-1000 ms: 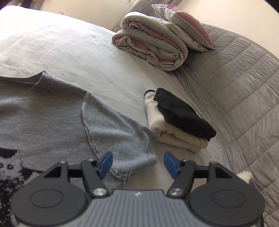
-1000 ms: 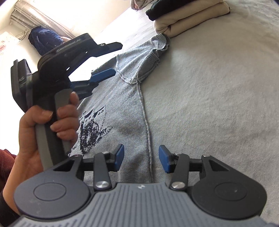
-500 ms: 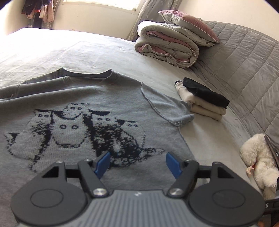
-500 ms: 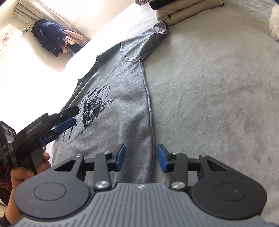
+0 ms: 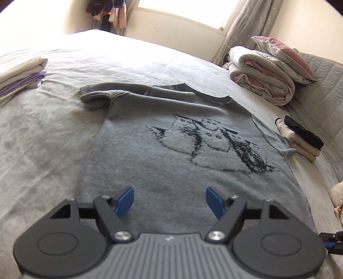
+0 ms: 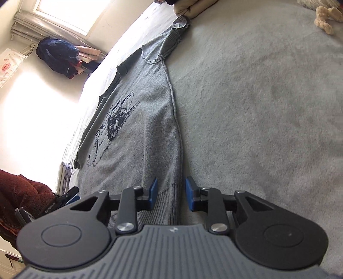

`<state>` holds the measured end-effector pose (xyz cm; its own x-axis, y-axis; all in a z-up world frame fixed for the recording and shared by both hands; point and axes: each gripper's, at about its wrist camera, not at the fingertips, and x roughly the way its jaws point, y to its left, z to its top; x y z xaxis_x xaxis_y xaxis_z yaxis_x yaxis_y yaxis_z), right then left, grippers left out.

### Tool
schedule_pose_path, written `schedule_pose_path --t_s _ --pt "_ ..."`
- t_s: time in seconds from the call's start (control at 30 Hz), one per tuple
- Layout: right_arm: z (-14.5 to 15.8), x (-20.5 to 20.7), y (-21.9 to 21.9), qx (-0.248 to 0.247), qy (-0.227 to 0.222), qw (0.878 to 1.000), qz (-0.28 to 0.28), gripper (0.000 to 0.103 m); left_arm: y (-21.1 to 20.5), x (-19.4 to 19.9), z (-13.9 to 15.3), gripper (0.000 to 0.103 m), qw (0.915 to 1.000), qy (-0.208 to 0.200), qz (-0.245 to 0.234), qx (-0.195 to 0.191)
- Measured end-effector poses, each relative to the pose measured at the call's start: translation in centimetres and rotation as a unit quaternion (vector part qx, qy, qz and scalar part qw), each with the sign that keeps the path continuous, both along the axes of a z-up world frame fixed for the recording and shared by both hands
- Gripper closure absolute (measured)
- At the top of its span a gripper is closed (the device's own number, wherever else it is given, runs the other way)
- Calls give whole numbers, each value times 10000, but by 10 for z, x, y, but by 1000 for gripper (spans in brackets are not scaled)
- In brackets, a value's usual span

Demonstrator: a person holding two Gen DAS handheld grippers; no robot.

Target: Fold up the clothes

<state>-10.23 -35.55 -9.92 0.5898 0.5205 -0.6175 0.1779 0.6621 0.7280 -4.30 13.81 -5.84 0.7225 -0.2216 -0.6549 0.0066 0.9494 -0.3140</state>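
A grey knit sweater (image 5: 171, 158) with a dark cat pattern lies flat, front up, on the grey bed, both sleeves folded in. It also shows in the right wrist view (image 6: 137, 137). My left gripper (image 5: 169, 200) is open and empty, hovering over the sweater's lower part near the hem. My right gripper (image 6: 170, 194) is open, its jaws either side of the sweater's ribbed hem corner at the right side seam, gripping nothing.
A folded cream and black stack (image 5: 300, 139) lies right of the sweater. A rolled duvet and pillow (image 5: 270, 70) sit at the headboard. Folded white and lilac clothes (image 5: 19, 75) lie far left. A plush toy (image 6: 328, 19) lies on the bed.
My left gripper has pulled back from the right sleeve to the hem and swung left. My right gripper has drawn back along the side seam to the hem corner.
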Motion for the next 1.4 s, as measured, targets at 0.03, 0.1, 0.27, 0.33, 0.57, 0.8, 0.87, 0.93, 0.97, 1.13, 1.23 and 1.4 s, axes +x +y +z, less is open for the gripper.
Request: schedule_pose_path --t_s 0.03,0.1,0.27,0.33,0.57,0.8,0.87,0.93,0.97,1.13,1.23,1.4 --pt "-1 -2 -1 81 20 10000 -26 78 8 -3 -3 28 9999 54 68 -96" --pt "-4 -5 -5 250 57 9996 -70 78 20 -9 -5 28 9995 67 92 -293" --pt "-6 -8 -7 446 167 9989 27 78 51 -27 -1 29 9987 71 154 -484" --pt "-4 -9 -7 443 242 9987 80 78 65 -31 2 29 9976 221 351 -549" --pt "3 -23 -3 279 544 9980 146 75 94 -42 -2 38 9901 930 260 -1019" --pt "4 -34 14 -35 451 9990 27 70 74 -66 -11 55 9904 1036 -187 -895" --pt "6 -35 24 -283 347 9990 -2 69 64 -70 -11 60 9931 970 -243 -612" --pt "10 -36 36 -650 213 9976 50 69 55 -72 -10 74 9949 929 -255 -292" --pt "13 -37 42 -874 145 9960 84 69 53 -72 -10 79 9955 912 -223 -144" --pt "19 -42 64 -1906 -5 9816 84 96 54 -79 -6 100 9966 815 103 -30" --pt "25 -49 57 -1842 -36 9828 -126 98 57 -87 4 100 9973 707 190 -72" --pt "48 -63 56 -1904 -246 9814 -89 98 65 -99 21 100 9983 524 210 -148"
